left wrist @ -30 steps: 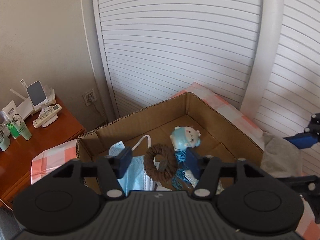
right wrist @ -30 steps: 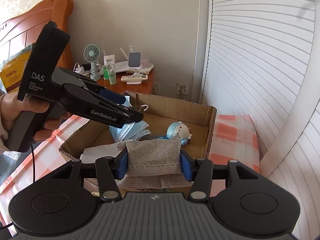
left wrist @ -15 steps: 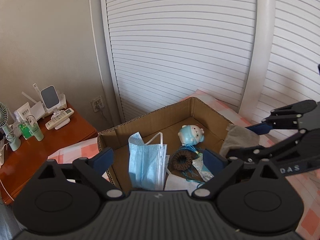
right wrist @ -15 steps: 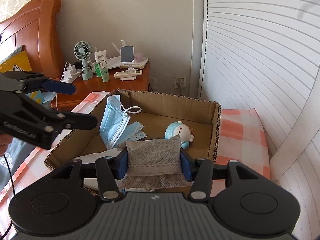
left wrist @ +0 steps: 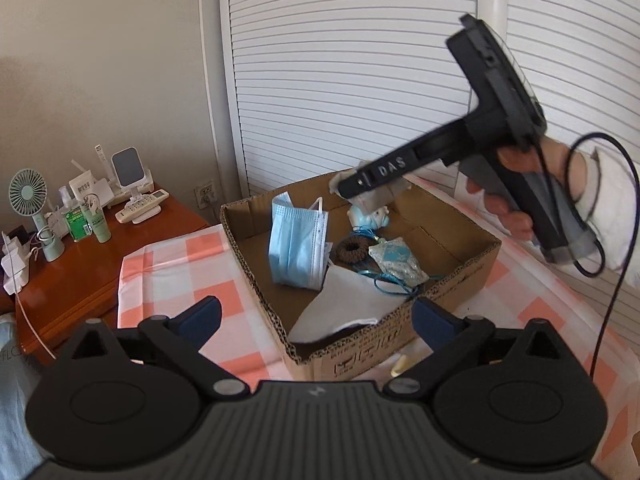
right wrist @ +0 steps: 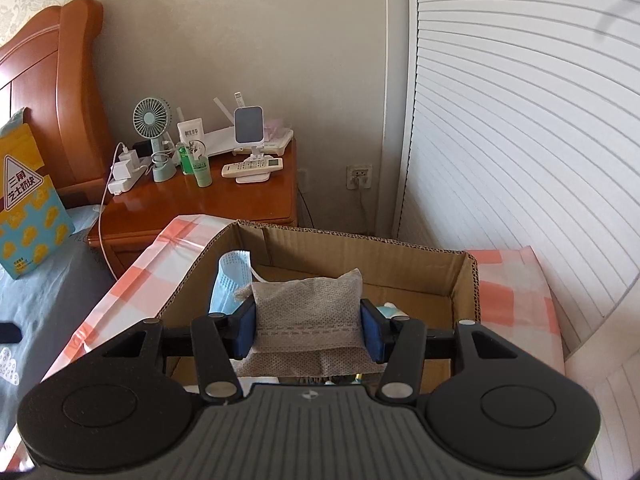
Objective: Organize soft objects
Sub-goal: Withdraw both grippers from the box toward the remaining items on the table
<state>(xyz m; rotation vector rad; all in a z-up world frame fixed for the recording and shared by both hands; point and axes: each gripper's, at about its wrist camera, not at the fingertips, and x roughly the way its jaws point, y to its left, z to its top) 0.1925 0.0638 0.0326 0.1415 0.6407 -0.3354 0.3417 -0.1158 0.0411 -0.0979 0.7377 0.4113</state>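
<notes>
An open cardboard box stands on a pink checked cloth. In it lie a blue face mask, a brown hair scrunchie, a small blue plush toy, a blue patterned sachet and a white cloth. My left gripper is open and empty, in front of the box. My right gripper is shut on a grey mesh pouch and holds it over the box; in the left wrist view it hangs above the plush toy.
A wooden nightstand stands left of the box with a small fan, bottles, a phone stand and a remote. White louvred doors rise behind. A yellow snack bag lies on the bed at left.
My left gripper has let go of the brown scrunchie into the box, opened wide and pulled back. My right gripper has carried the grey pouch over the box.
</notes>
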